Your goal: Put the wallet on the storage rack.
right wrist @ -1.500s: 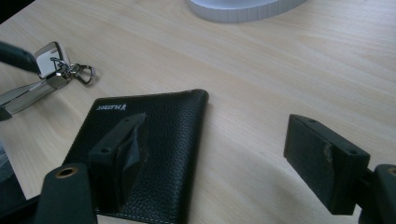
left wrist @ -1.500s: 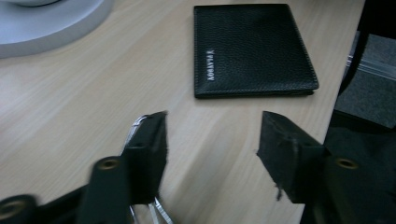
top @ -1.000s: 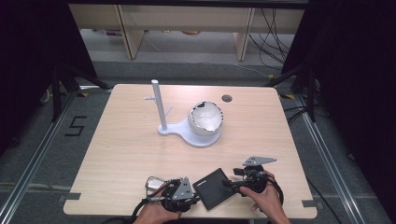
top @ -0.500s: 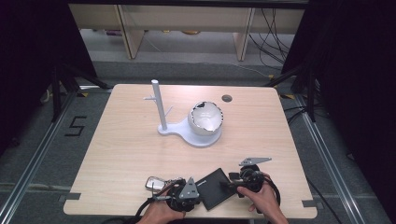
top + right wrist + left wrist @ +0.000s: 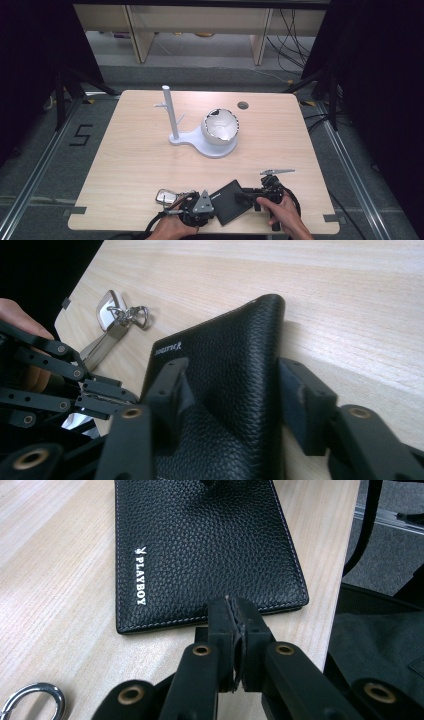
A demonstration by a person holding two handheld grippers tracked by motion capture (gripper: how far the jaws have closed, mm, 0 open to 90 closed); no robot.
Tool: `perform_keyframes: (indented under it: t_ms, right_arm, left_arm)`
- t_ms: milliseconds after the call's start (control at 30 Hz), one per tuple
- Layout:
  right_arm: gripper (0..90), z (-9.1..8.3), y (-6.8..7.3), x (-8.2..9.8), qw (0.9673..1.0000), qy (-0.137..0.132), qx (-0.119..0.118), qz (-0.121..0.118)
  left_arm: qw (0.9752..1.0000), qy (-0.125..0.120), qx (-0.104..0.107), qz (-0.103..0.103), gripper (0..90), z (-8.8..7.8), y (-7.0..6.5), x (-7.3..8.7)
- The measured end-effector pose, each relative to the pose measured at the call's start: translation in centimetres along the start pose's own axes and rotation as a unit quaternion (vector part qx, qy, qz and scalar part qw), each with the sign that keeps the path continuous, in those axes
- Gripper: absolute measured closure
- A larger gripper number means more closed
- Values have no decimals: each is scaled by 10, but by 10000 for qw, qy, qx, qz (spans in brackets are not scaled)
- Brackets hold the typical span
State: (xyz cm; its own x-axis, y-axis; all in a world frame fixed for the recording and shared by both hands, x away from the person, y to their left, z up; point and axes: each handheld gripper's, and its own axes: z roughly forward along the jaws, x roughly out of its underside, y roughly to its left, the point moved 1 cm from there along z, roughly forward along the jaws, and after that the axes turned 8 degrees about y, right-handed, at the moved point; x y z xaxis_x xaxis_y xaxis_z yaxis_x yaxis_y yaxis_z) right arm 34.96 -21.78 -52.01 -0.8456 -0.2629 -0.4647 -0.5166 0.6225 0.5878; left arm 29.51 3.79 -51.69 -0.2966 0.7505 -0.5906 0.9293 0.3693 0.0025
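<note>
A black leather wallet (image 5: 229,201) (image 5: 205,545) (image 5: 225,375) stamped PLAYBOY lies flat near the table's front edge. My left gripper (image 5: 210,208) (image 5: 234,615) is shut with nothing between its jaws, its tips just short of the wallet's near edge. My right gripper (image 5: 243,197) (image 5: 232,385) is open and straddles one side of the wallet. One of its fingers (image 5: 170,387) rests on the leather, the other stands beside the rounded edge on the wood. In the right gripper view the left gripper (image 5: 100,397) lies at the wallet's far side.
A bunch of keys (image 5: 167,196) (image 5: 117,315) with a ring (image 5: 30,702) lies left of the wallet. A white stand (image 5: 172,115) with a post and a jagged white cup (image 5: 220,127) sits mid-table. The table edge (image 5: 325,605) is close to the wallet.
My left gripper has slid right up to the wallet's edge. The right gripper has shifted slightly left and down over the wallet. The wallet itself has stayed put.
</note>
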Motion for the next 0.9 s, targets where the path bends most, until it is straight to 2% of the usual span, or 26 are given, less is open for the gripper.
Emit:
perform_keyframes:
  t_ms: [67, 133, 167, 200, 300, 333, 367, 400, 433, 467, 533, 600, 633, 700, 733, 767, 800, 833, 867, 900]
  right_arm:
    - [552, -2, -2, 0, 10000, -3, 16, 19]
    - [564, -2, -1, 1, 9999, -11, 24, 167]
    - [564, -2, -1, 1, 9999, -11, 24, 167]
    - [591, -3, -2, 1, 9998, -42, -55, 189]
    - [602, -4, -2, 0, 9998, -109, -69, 178]
    - [652, -6, -2, 1, 9995, -109, -210, 217]
    - [652, -6, -2, 1, 9995, -109, -210, 217]
    - [672, -6, 0, 0, 9992, -149, -336, 176]
    - [672, -6, 0, 0, 9992, -149, -336, 176]
    - [684, -5, 1, 0, 9993, -243, -289, 58]
    - [716, -10, 9, -2, 9988, -293, -382, -23]
    - [723, -11, 10, -2, 9988, -304, -390, -62]
    - [734, -11, 11, -2, 9986, -361, -379, -72]
    - [745, -12, 12, -2, 9985, -387, -384, -92]
    - [756, -13, 15, -2, 9978, -436, -444, -216]
    - [756, -13, 15, -2, 9978, -436, -444, -216]
    - [764, -14, 21, -2, 9979, -400, -505, -52]
    - [764, -14, 21, -2, 9979, -400, -505, -52]
    - [768, -14, 21, -3, 9977, -444, -488, -131]
    - [771, -14, 21, -4, 9965, -569, -503, -351]
  left_arm:
    - [10000, -2, -2, 4, 866, 0, 0, 0]
    - [10000, -15, -7, 0, 866, 0, 0, 0]
    - [10000, -15, -7, 0, 866, 0, 0, 0]
    - [10000, -7, 5, -33, 866, 0, -1, 0]
    - [10000, -16, -5, 0, 866, 0, 0, 0]
    - [10000, -24, -13, 13, 867, 0, -1, 0]
    - [10000, -20, -16, 20, 867, 0, -1, 0]
    - [10000, -16, -5, 21, 867, 0, 0, 0]
    - [10000, -16, -5, 21, 867, 0, 0, 0]
    - [10000, -16, -6, 25, 867, 0, -1, 0]
    - [9999, 7, -62, 85, 865, 0, 0, 0]
    - [10000, -2, -8, 58, 864, 0, -1, 0]
    - [9996, 160, 6, 244, 847, -2, 2, 0]
    - [9996, 168, 81, 194, 815, -2, 1, 0]
    - [9999, 66, 89, 68, 752, -2, -3, -1]
    - [9999, 66, 89, 68, 725, -2, -3, -1]
    - [10000, -13, 15, 62, 687, -5, -3, -2]
    - [10000, -13, 15, 62, 668, -5, -3, -2]
    - [10000, -51, 39, 36, 668, -9, -3, -3]
    - [10000, -96, 15, -14, 649, -12, -2, -3]
